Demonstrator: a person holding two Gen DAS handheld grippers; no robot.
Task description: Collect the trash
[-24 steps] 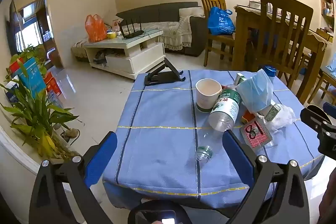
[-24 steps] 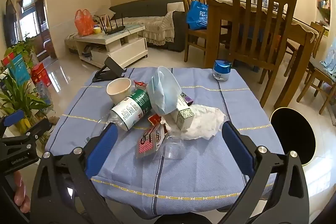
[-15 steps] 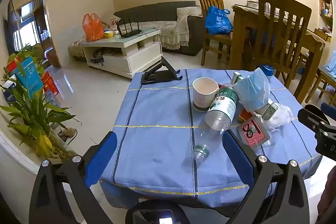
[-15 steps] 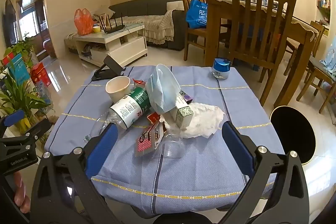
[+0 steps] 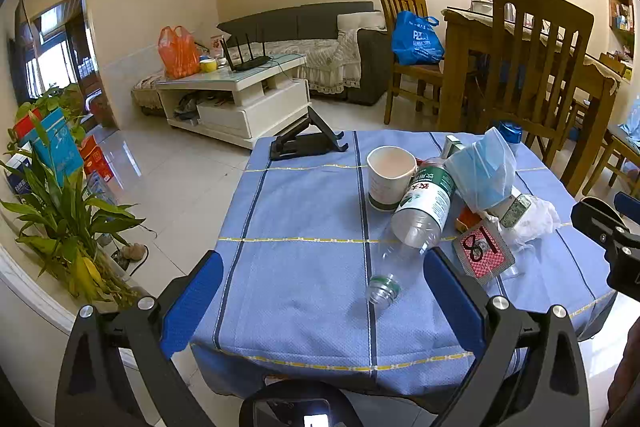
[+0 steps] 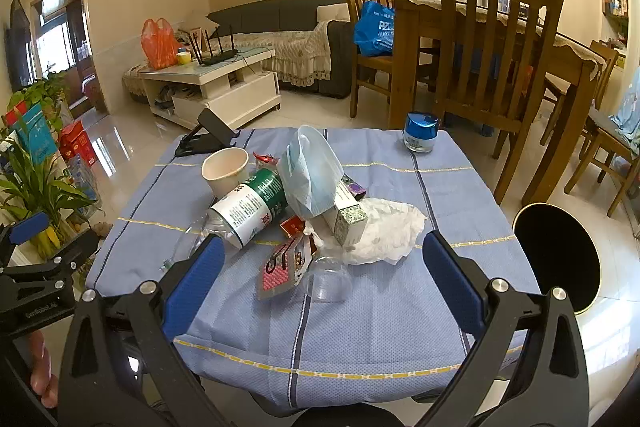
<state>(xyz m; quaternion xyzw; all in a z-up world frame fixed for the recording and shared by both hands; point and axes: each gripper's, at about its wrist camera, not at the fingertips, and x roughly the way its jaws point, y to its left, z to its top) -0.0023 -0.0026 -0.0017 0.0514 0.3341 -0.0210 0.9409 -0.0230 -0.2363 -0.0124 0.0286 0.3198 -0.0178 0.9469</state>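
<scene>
Both grippers, left gripper [image 5: 320, 291] and right gripper [image 6: 320, 279], hang spread and empty short of the blue-clothed table [image 6: 400, 327], where the trash heap around the clear plastic bottle [image 6: 244, 209] waits near the black bin [image 6: 560, 259].

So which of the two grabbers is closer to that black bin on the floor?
Right. The right gripper hangs over the table's near edge, with the black bin on the floor just to its right. The left gripper sits at the table's opposite side, farther away. Both jaws are open.
</scene>
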